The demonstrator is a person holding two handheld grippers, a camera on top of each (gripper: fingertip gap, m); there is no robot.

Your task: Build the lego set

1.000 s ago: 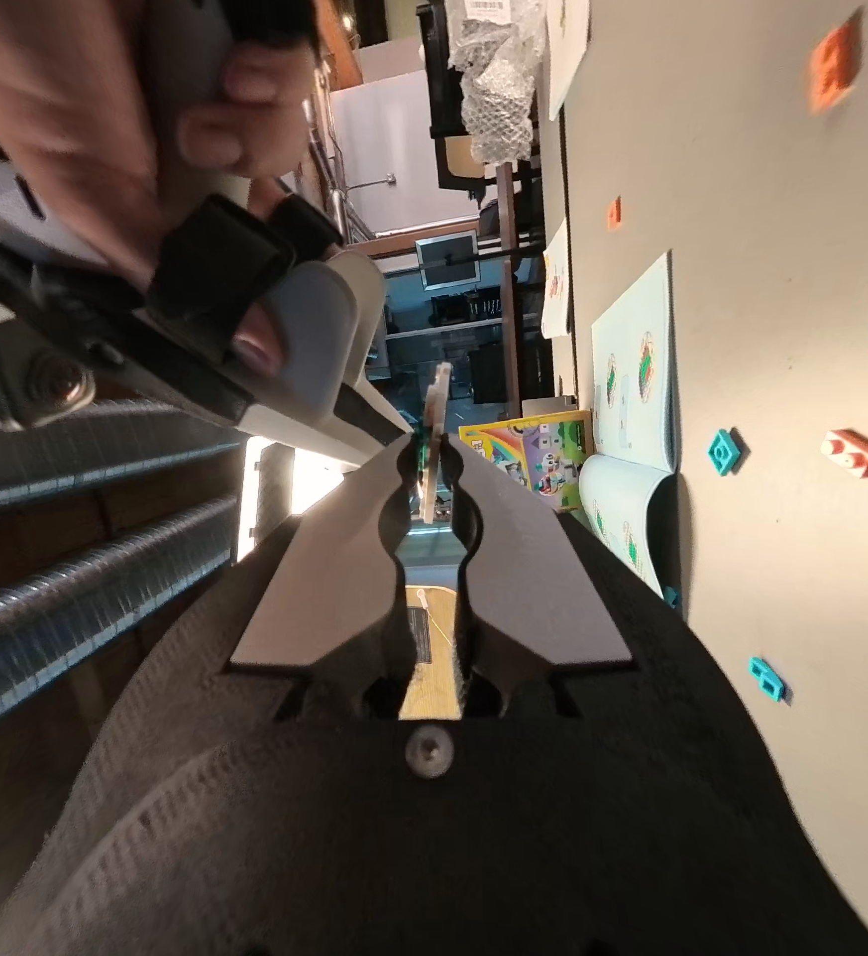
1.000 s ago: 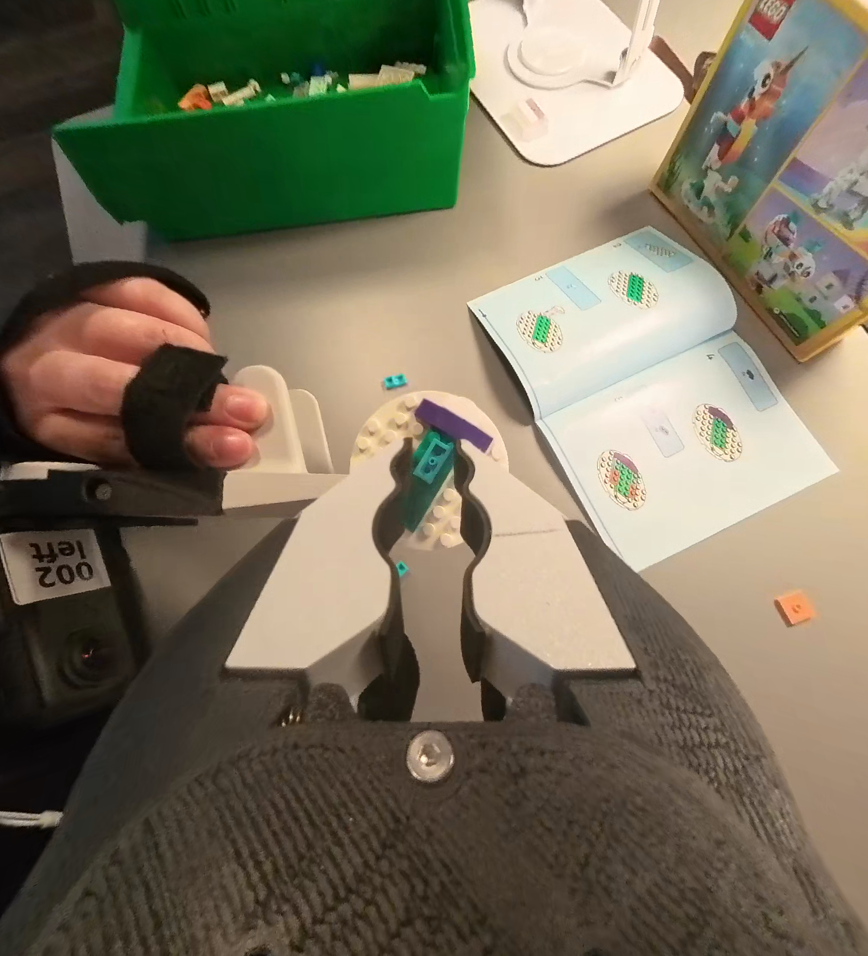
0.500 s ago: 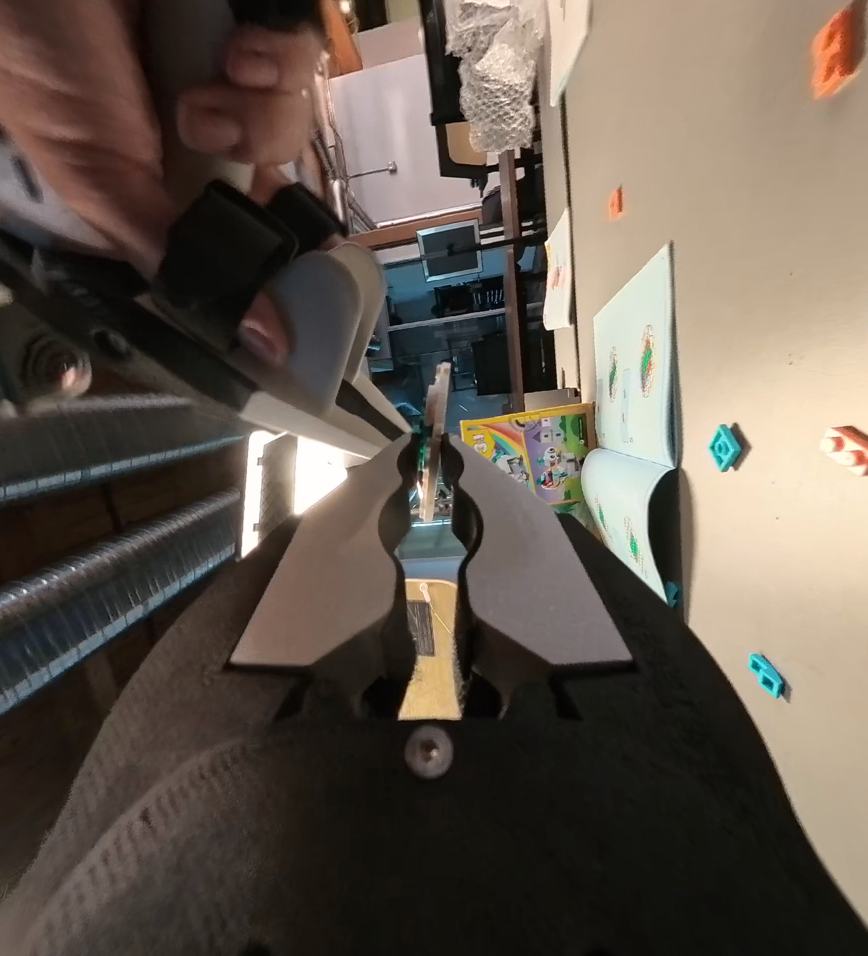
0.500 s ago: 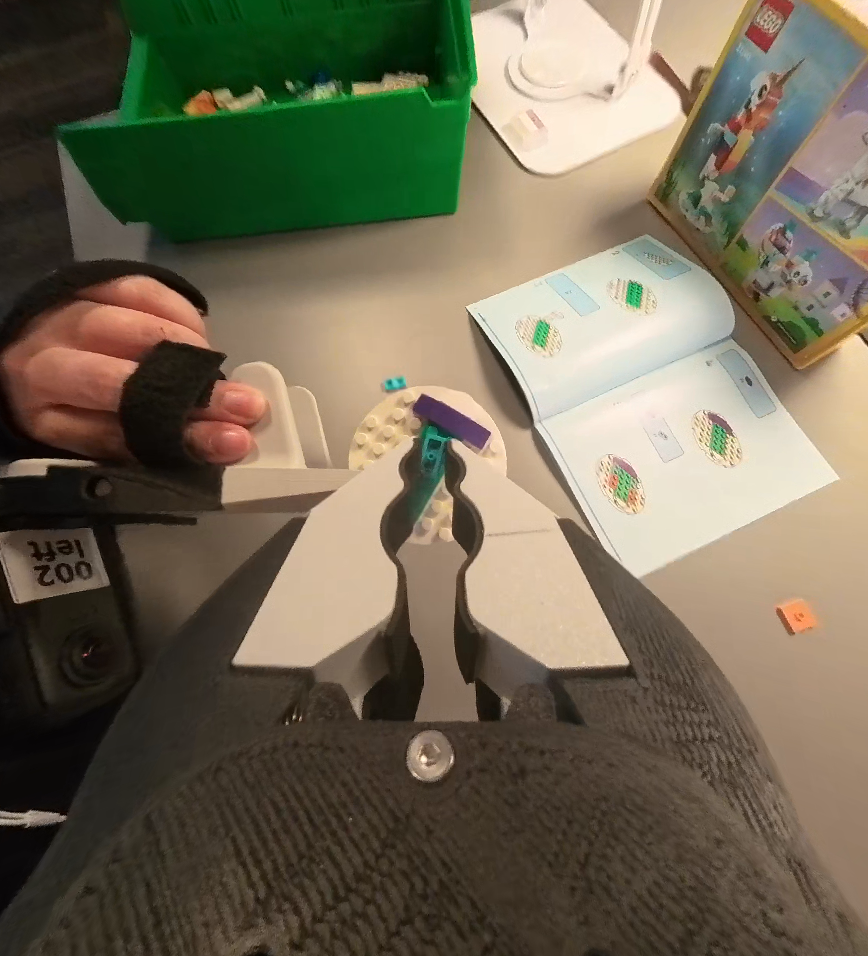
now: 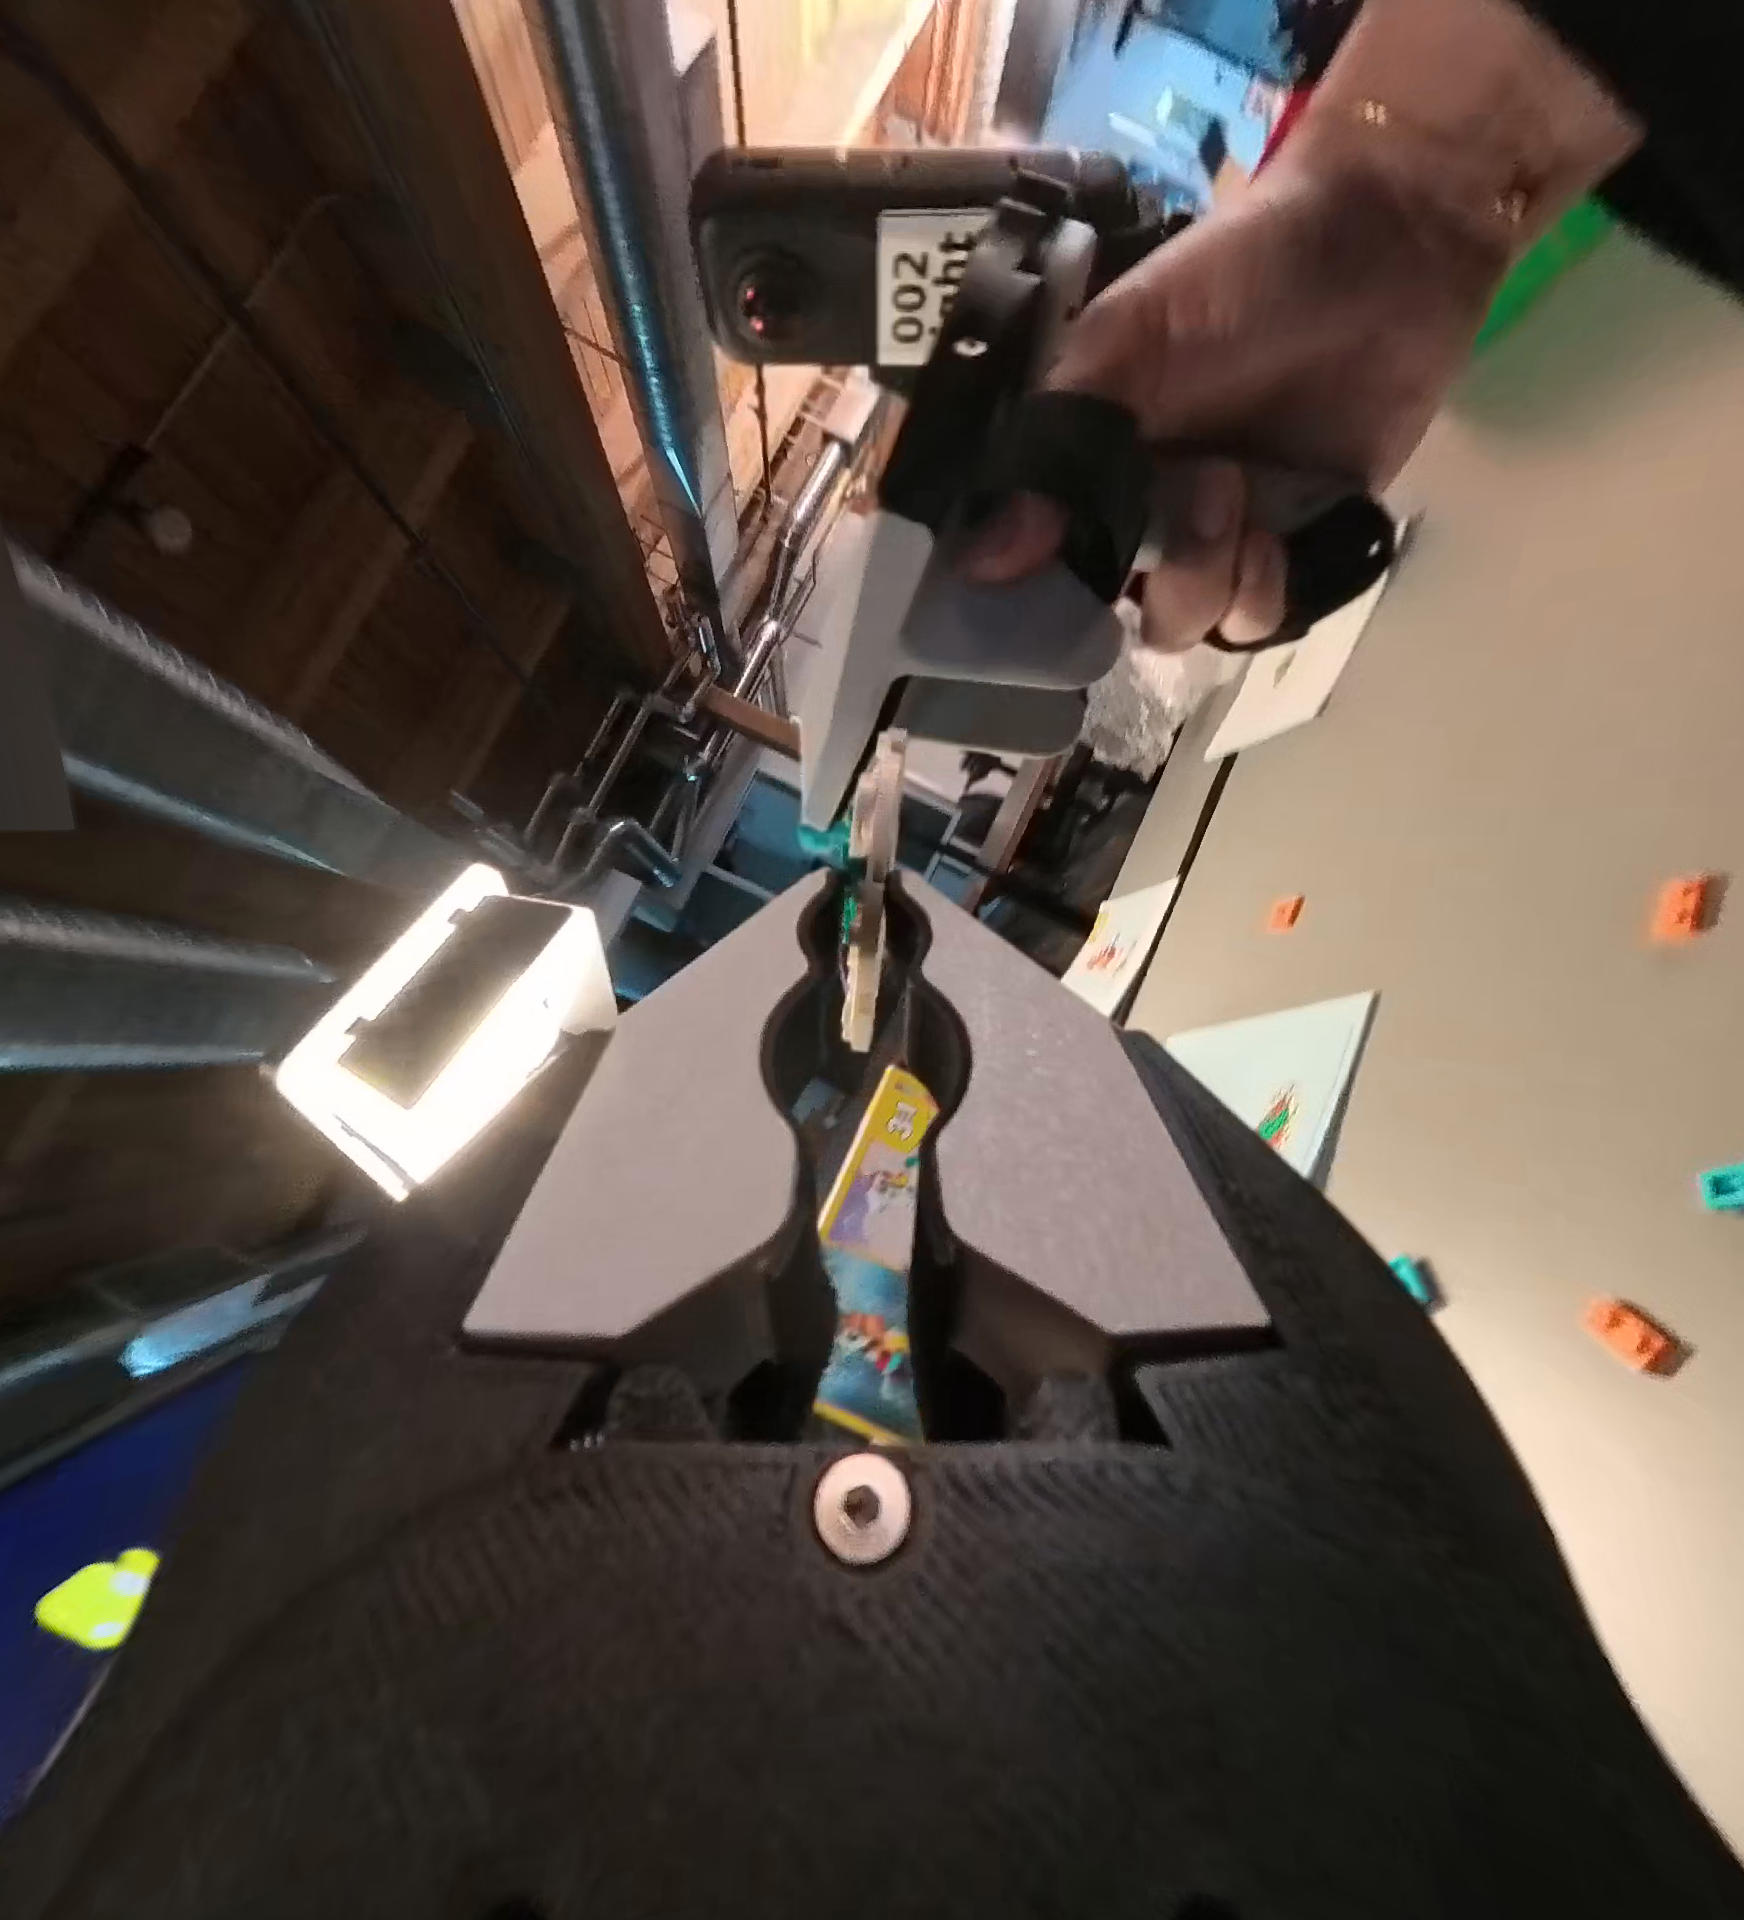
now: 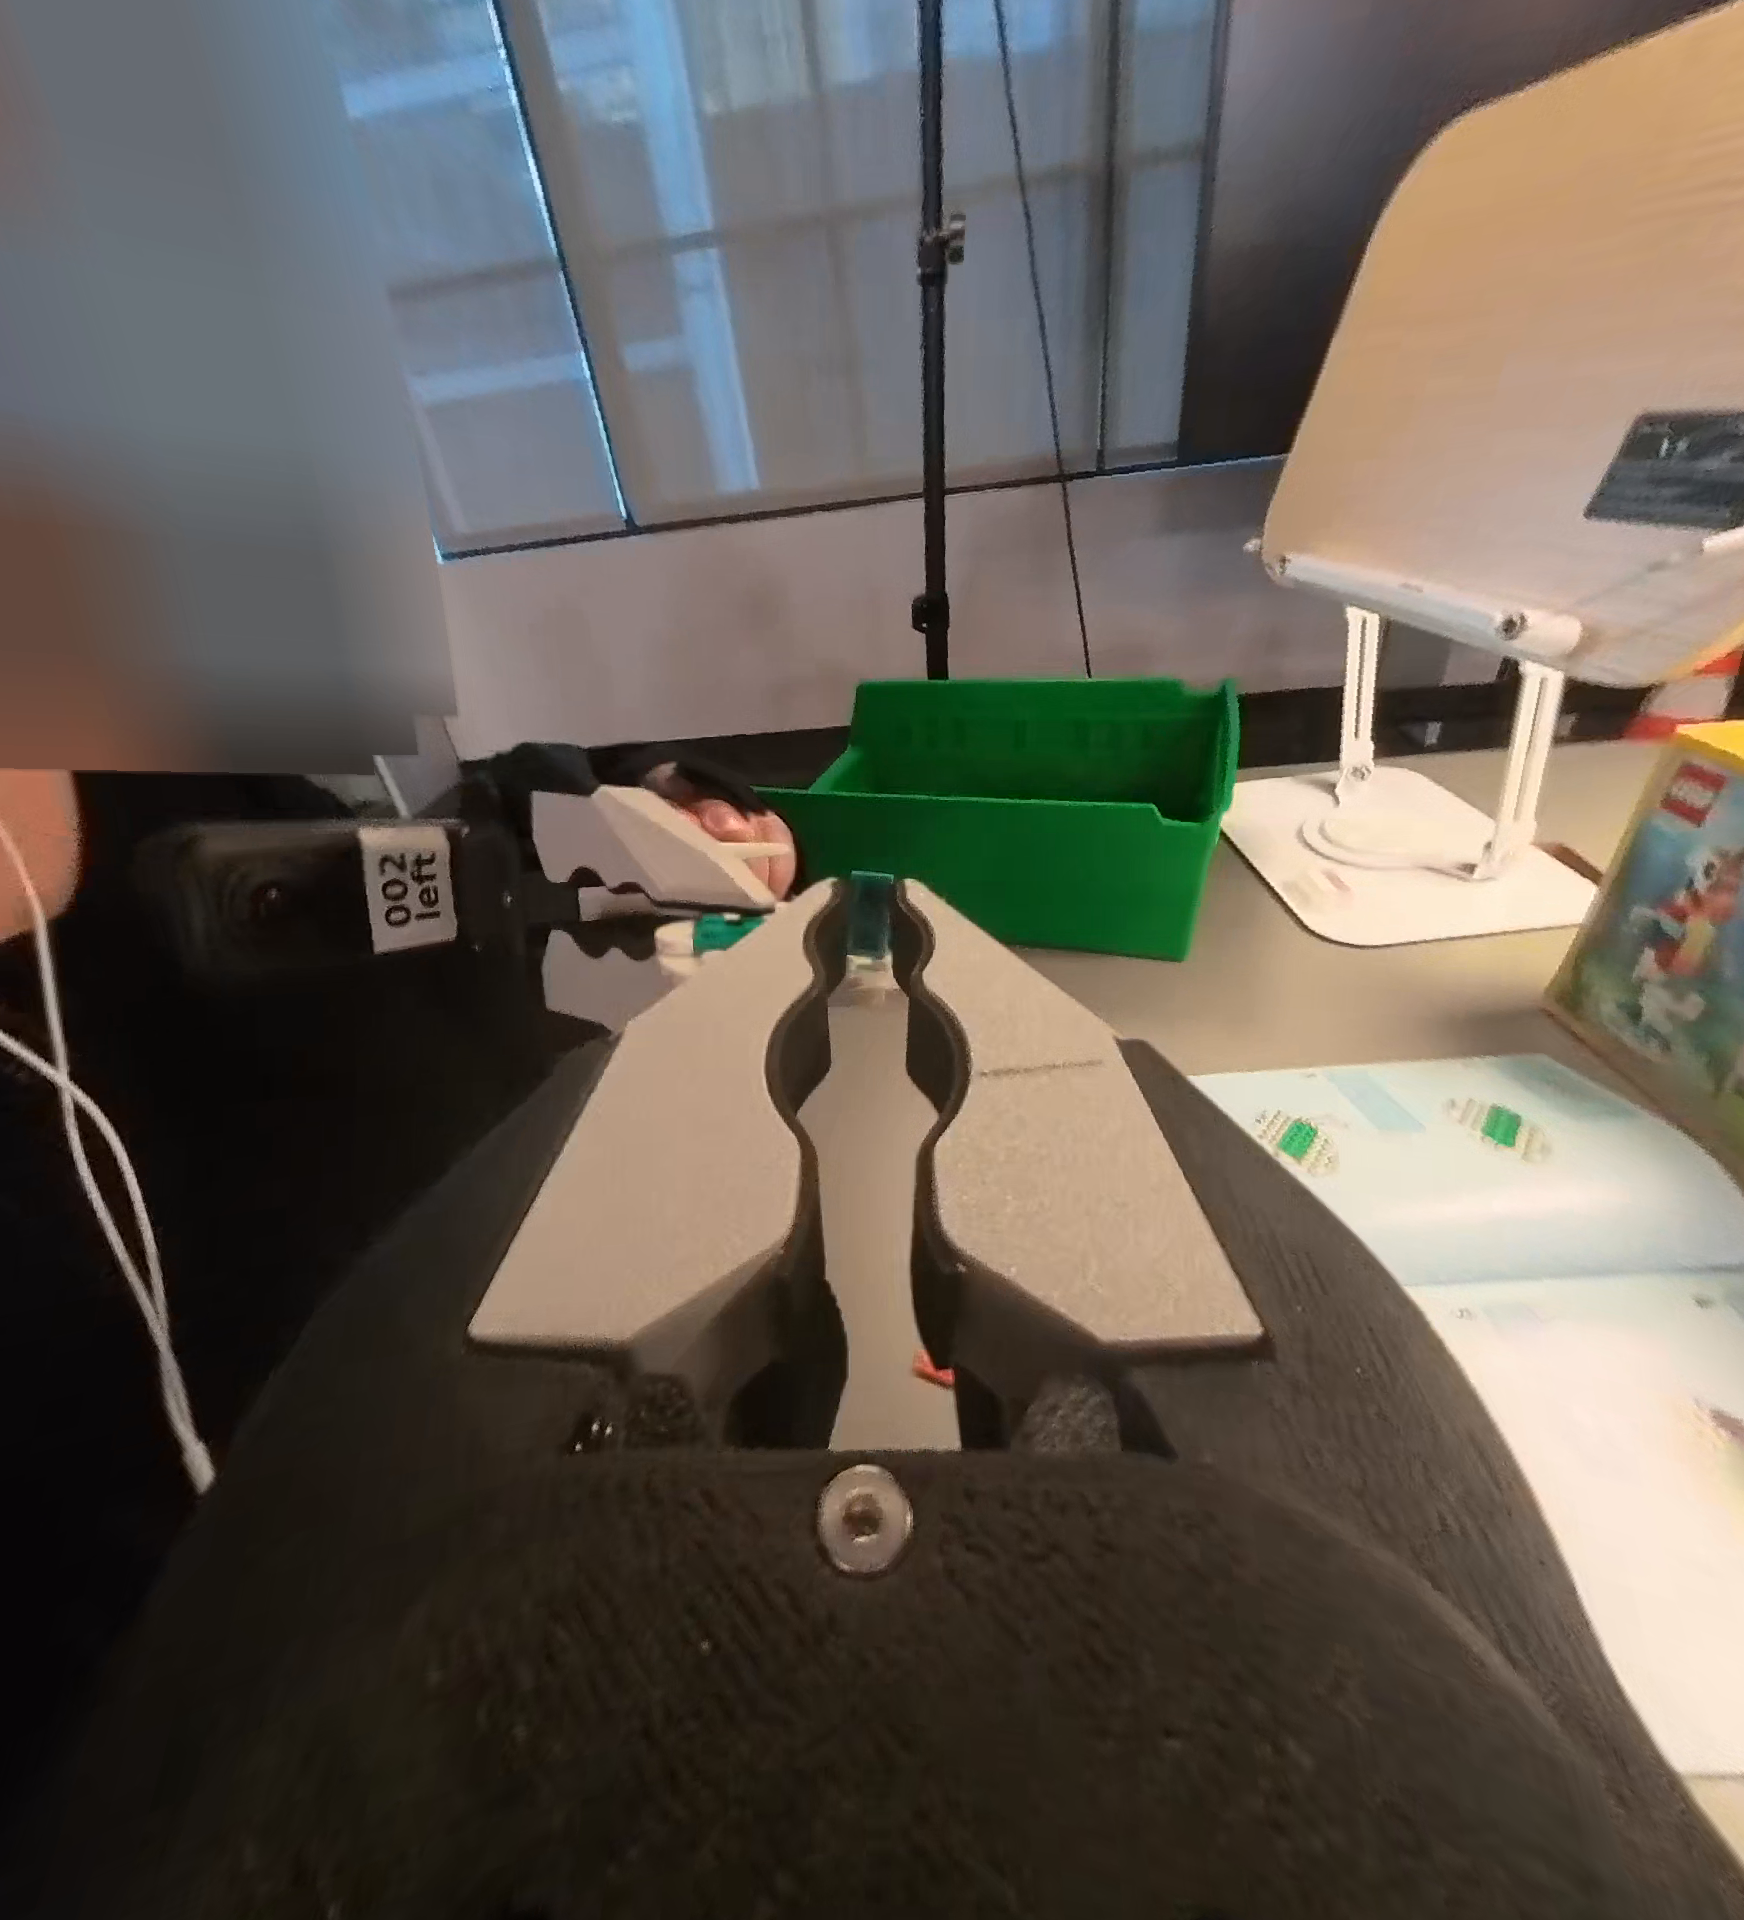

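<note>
The round white plate [image 5: 873,894] stands edge-on, pinched in the narrow jaws of the left gripper [image 5: 870,883]. The right gripper [image 6: 866,896], at its 12 o'clock, clamps a teal brick [image 6: 868,925] against it. The green bin [image 6: 1034,821] sits beyond.

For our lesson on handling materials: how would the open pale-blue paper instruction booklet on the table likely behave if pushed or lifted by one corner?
The open pale-blue paper instruction booklet would probably flop: its pages are thin and already bow upward. It looks light, so a push would likely slide it across the smooth grey table.

White round plate [image 5: 870,883] edge-on in left gripper [image 5: 863,894]; teal brick [image 6: 868,920] in right gripper [image 6: 866,904].
</note>
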